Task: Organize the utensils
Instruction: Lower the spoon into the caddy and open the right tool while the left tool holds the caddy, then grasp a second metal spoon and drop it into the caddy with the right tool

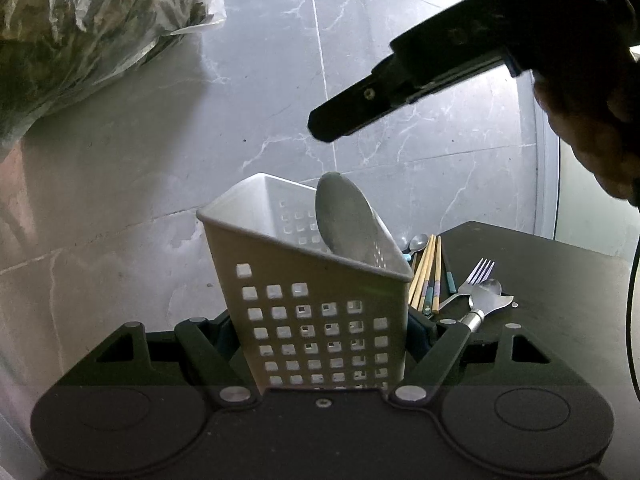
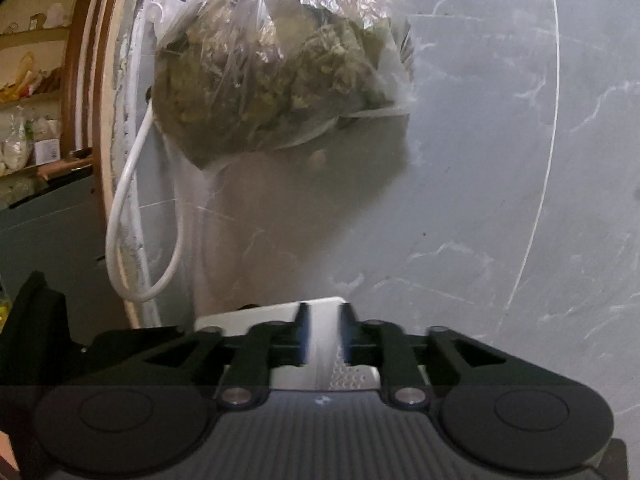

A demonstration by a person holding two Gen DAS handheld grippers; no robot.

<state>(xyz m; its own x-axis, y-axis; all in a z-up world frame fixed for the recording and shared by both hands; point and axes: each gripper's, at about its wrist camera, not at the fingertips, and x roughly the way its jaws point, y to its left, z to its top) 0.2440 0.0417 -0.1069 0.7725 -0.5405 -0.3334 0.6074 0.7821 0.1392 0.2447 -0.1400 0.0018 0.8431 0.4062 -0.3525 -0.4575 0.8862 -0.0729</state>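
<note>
1. Left wrist view shows your left gripper (image 1: 320,336) squeezing the white holder (image 1: 316,304) from both sides, so the holder with its square holes is held tight and tipped a bit.
2. One big spoon (image 1: 344,220) is already in the holder, leaning on its far wall. That part of the job is done.
3. Lots is still left. On the dark table (image 1: 560,280), just beside the holder, lie the chopsticks (image 1: 426,272), a fork (image 1: 476,276), a small spoon (image 1: 418,242) and one more metal tool (image 1: 486,296).
4. Your right gripper (image 1: 320,124) hangs in the air above the holder, and your hand (image 1: 592,120) is behind it.
5. In the right wrist view, your right gripper's jaws stand a little apart with nothing between them. The white holder shows blurry under them.
6. Around you there is a see-through bag (image 2: 280,76) full of green-brown stuff against the grey marble wall (image 1: 400,60), and a white cable (image 2: 132,216) hanging near it. They are well apart from the utensils.
7. I think nothing blocks your way, but the pile lies close to the holder, and the chopsticks lie packed together, so picking one may push the others.
</note>
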